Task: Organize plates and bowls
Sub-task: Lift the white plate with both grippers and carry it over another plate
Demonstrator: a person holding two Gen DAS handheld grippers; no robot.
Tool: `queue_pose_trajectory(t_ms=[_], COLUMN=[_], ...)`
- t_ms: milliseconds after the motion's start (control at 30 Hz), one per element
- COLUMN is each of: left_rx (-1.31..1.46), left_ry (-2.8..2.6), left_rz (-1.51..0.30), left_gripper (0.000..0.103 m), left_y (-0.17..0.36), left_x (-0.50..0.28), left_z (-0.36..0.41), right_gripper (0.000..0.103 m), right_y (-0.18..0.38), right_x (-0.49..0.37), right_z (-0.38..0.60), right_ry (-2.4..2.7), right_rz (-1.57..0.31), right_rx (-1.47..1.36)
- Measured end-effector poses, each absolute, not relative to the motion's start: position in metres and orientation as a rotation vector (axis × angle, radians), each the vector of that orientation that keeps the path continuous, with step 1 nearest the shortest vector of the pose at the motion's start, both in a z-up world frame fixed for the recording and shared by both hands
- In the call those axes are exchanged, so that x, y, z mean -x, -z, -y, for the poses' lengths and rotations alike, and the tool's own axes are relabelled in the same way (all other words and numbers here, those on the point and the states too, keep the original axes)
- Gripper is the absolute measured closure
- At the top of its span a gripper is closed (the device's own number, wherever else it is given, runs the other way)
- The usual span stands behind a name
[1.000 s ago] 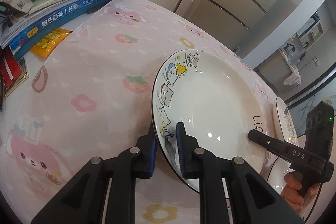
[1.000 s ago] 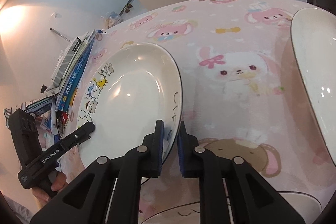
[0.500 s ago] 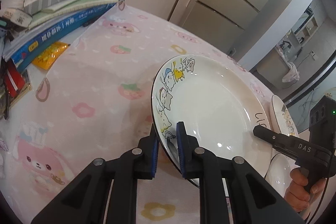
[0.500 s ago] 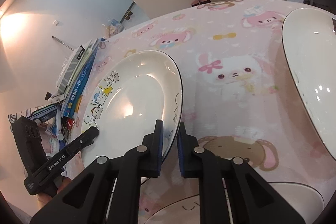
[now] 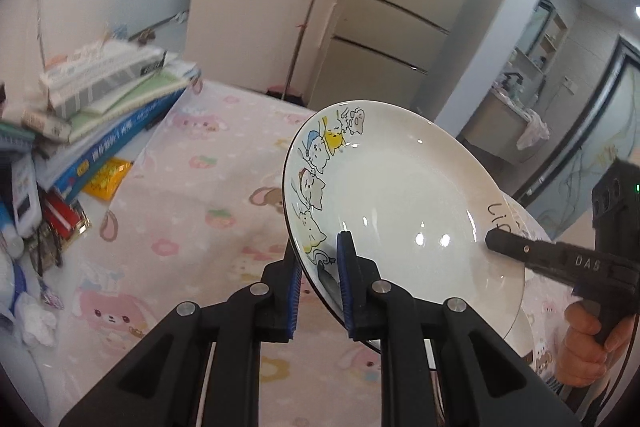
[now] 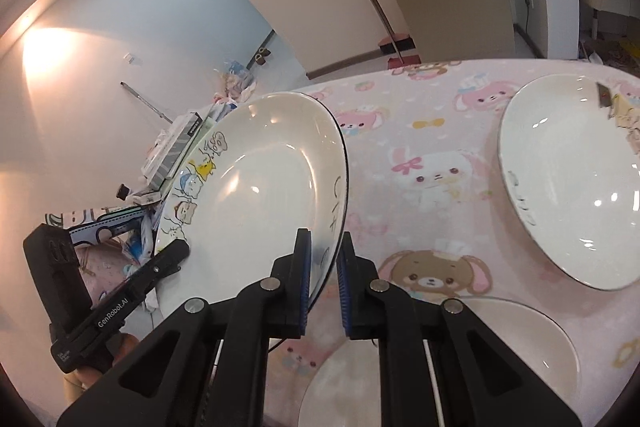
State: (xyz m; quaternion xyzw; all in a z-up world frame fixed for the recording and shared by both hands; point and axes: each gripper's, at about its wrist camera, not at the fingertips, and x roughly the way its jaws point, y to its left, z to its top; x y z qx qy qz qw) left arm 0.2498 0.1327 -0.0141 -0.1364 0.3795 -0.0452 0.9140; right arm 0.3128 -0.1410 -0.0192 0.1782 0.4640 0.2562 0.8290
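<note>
Here, cartoon plate (image 5: pixel 404 195) clamped by its rim between left gripper (image 5: pixel 319 281) and right gripper (image 6: pixel 323 277), one per side.

Both grippers are matte black plastic. The left gripper (image 5: pixel 318 283) has two angular fingers with ribbed blue pads (image 5: pixel 344 287) and round silver screws at the joints. The right gripper (image 6: pixel 322 277) is built alike. Seen from across, one finger is printed "DAS" in white, the other "GenRobot.AI". A small green light glows on the right one's body. A bare hand (image 5: pixel 586 343) grips its handle.
</note>
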Motion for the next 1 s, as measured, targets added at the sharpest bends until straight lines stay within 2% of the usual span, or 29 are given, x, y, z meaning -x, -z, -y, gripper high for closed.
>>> queue_pose_trajectory(t_ms=[500, 1000], left_rx=[0.195, 0.160], left_ry=[0.292, 0.371], left_rz=[-0.638, -0.583], left_gripper=[0.083, 0.083], left_y=[-0.074, -0.085], left_x=[-0.159, -0.124], left_z=[-0.055, -0.017], right_gripper=[0.091, 0.091], right_y=[-0.063, -0.067], right_x=[-0.201, -0.148], right_z=[0.223, 0.272], right_ry=[-0.470, -0.445], right_rz=[-0.763, -0.669], right_rx=[-0.343, -0.374])
